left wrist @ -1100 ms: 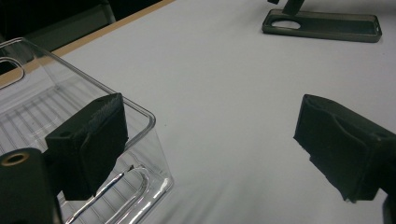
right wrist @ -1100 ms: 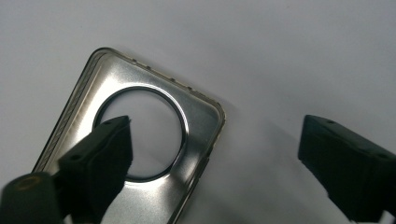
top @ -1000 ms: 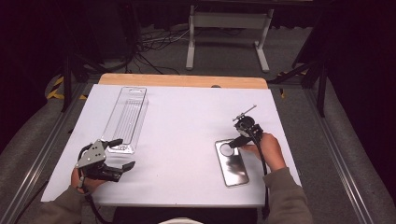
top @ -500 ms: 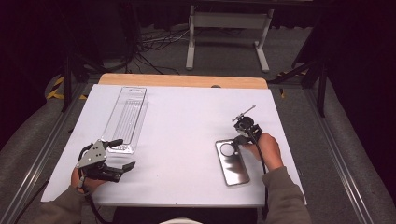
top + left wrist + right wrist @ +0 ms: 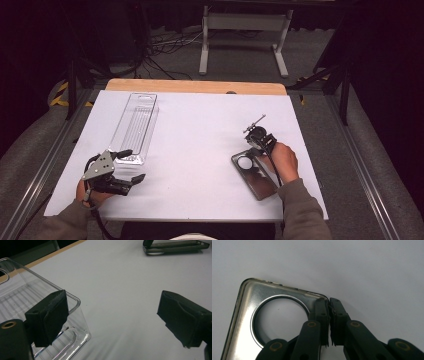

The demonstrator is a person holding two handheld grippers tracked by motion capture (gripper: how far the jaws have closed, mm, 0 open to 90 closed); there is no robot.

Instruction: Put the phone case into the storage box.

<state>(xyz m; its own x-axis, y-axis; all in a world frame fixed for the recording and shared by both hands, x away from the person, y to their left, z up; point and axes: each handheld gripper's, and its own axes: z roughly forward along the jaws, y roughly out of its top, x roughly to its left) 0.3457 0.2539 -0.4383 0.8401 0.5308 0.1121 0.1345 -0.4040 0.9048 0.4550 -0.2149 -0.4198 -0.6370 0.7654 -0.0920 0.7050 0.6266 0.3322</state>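
A shiny phone case [image 5: 256, 176] with a round camera hole lies flat on the white table [image 5: 200, 130] at the right. My right gripper [image 5: 256, 149] points down at its far corner. In the right gripper view its jaws [image 5: 329, 302] have just been closing and now pinch the rim of the case [image 5: 262, 312], one jaw inside and one outside. My left gripper [image 5: 135, 164] rests at the near left with its jaws wide apart and nothing between them [image 5: 112, 307]. Its left jaw is beside the near end of a clear plastic tray [image 5: 15, 297].
The clear tray [image 5: 135, 125] runs lengthwise up the table's left side. A wooden strip [image 5: 195, 86] borders the far edge. Beyond it on the floor stand a white frame [image 5: 240, 30] and cables [image 5: 160, 50]. The case [image 5: 175, 246] lies far across from the left gripper.
The right hand has shifted slightly at the case's far corner. The left hand, the tray and the case have kept their places.
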